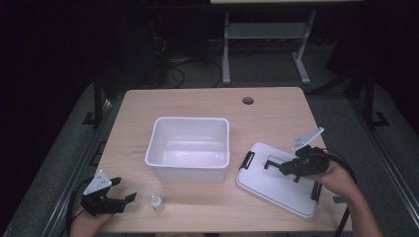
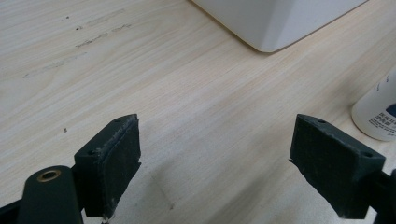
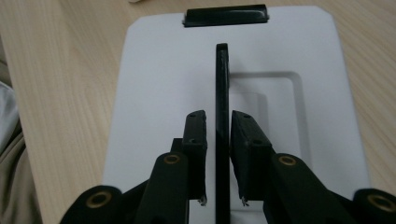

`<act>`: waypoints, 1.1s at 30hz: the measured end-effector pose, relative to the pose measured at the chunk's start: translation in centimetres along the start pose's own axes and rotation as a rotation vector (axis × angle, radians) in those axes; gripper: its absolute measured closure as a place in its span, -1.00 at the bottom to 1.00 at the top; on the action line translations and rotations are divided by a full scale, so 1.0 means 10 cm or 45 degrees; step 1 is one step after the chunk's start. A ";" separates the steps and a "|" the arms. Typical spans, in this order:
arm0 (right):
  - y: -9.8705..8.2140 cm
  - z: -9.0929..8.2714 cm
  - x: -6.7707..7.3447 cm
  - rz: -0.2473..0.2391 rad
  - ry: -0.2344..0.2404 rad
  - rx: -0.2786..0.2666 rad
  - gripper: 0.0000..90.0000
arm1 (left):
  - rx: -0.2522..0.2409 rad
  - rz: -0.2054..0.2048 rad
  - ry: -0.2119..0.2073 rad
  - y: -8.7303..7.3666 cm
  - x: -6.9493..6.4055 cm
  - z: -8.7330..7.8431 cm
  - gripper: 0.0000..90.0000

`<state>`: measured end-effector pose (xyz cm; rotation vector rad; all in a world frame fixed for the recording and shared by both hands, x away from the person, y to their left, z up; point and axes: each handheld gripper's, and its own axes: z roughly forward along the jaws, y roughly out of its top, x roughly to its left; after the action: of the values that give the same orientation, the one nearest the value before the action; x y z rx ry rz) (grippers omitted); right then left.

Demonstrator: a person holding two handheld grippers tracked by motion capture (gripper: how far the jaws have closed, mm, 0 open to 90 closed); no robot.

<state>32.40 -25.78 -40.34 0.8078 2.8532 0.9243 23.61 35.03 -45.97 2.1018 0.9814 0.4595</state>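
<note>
High view, left to right: the left gripper (image 1: 116, 193) rests at the table's (image 1: 276, 106) 7 o'clock corner, jaws spread wide with nothing between them; in the left gripper view its pads (image 2: 112, 163) stand well apart over bare wood. A small bottle (image 1: 157, 202) stands just beside it toward 3 o'clock. The white bin (image 1: 189, 148) sits open and empty at table centre. At 4 o'clock from the bin lies the lid (image 1: 276, 185), flat on the table, with a black latch (image 1: 246, 160) at its near-bin end. The right gripper (image 1: 289, 169) sits over the lid's middle. In the right gripper view its jaws flank the lid's upright black handle (image 3: 222, 93), narrowly parted; a thin gap shows on each side, so the pads (image 3: 195, 140) seem slackened, not clamping. Step in hand, as judged: taking hold of the lid by its handle, or letting it go. Fitting the lid next would call for closing firmly on the handle, lifting level, carrying toward 10 o'clock, and squaring its corners over the bin's rim.
</note>
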 end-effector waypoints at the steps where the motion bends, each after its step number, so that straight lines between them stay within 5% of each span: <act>1: 0.00 0.00 0.02 -0.004 0.000 -0.002 0.66 | -0.002 -0.003 0.000 0.00 0.00 0.00 -0.64; 21: 0.03 -0.12 0.36 -0.071 -0.049 -0.111 0.27 | 0.003 0.012 -0.017 0.03 -0.01 0.02 -0.64; 33: 0.02 -0.05 0.60 -0.130 -0.023 -0.156 0.07 | 0.079 0.088 -0.056 0.11 -0.09 0.09 -0.64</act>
<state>27.20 -22.97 -39.13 0.6490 2.7607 1.0593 24.13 33.44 -45.76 2.1978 0.9110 0.4207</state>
